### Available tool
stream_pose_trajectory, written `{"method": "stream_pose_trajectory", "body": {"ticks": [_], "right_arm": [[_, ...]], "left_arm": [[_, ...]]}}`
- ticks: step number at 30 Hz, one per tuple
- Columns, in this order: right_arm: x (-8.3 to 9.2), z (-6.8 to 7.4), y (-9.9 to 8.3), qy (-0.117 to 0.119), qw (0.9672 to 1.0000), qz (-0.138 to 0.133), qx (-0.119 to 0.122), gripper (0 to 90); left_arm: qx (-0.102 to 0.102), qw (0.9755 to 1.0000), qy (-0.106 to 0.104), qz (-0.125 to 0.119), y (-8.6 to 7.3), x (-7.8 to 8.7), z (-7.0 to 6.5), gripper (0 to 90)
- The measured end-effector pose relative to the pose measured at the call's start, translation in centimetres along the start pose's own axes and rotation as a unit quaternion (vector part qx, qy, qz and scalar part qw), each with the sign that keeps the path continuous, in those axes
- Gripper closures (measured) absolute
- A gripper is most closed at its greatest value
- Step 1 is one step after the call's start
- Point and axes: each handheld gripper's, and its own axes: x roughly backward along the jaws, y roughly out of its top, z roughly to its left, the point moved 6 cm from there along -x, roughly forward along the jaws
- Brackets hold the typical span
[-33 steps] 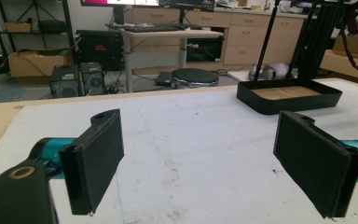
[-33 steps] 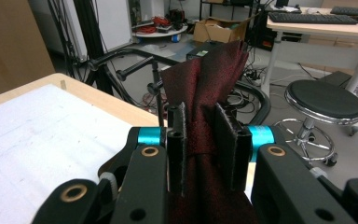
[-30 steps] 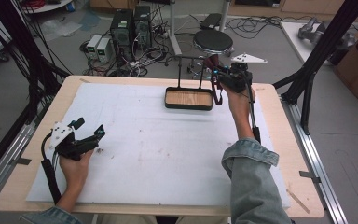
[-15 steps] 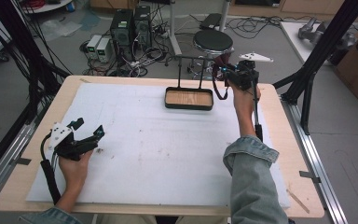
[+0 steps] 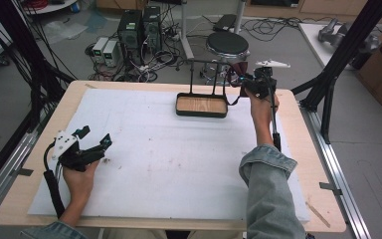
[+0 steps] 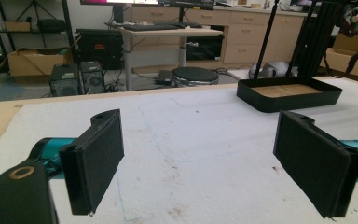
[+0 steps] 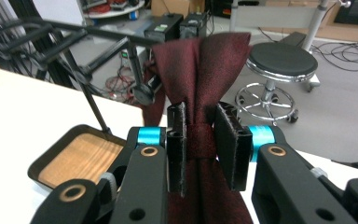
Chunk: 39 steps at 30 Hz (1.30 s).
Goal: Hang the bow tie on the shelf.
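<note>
A dark red bow tie [image 7: 200, 93] is clamped at its knot by the right gripper [image 7: 200, 144], held up beside the rack [image 5: 204, 74] over the black tray [image 5: 201, 105], probably to be hung next. The left gripper [image 6: 200, 154] is parked wide apart on the tabletop [image 5: 179, 159].

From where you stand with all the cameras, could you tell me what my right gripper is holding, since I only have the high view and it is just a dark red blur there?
Observer: It is a dark red bow tie; the right gripper is shut on its centre knot, one pad on each side.
Operator: Thank you. Is the tie over the tray?
Observer: In the right gripper view the tray sits below and to the left of the jaws, its wooden floor bare.
Operator: And is my left gripper open?
Observer: Yes, the left gripper stands wide open over the white mat, nothing between its pads.
</note>
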Motion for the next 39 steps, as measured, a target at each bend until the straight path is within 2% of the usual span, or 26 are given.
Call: {"method": "stream_pose_trajectory", "body": {"ticks": [12, 28, 39], "right_arm": [[-0.6, 0.3, -0.5, -0.002, 0.9998, 0.017, 0.008, 73.4], [0.1, -0.2, -0.3, -0.005, 0.9999, 0.013, 0.007, 69.5], [1.0, -0.4, 0.0, -0.005, 1.0, 0.003, 0.001, 62.4]], "left_arm": [[0.002, 1.0, -0.001, 0.0, 0.0, -0.1, 0.0, 16.4], [0.001, 1.0, -0.001, 0.002, -0.1, -0.1, 0.0, 16.4], [0.002, 1.0, -0.002, 0.002, -0.1, -0.1, 0.0, 16.4]]}}
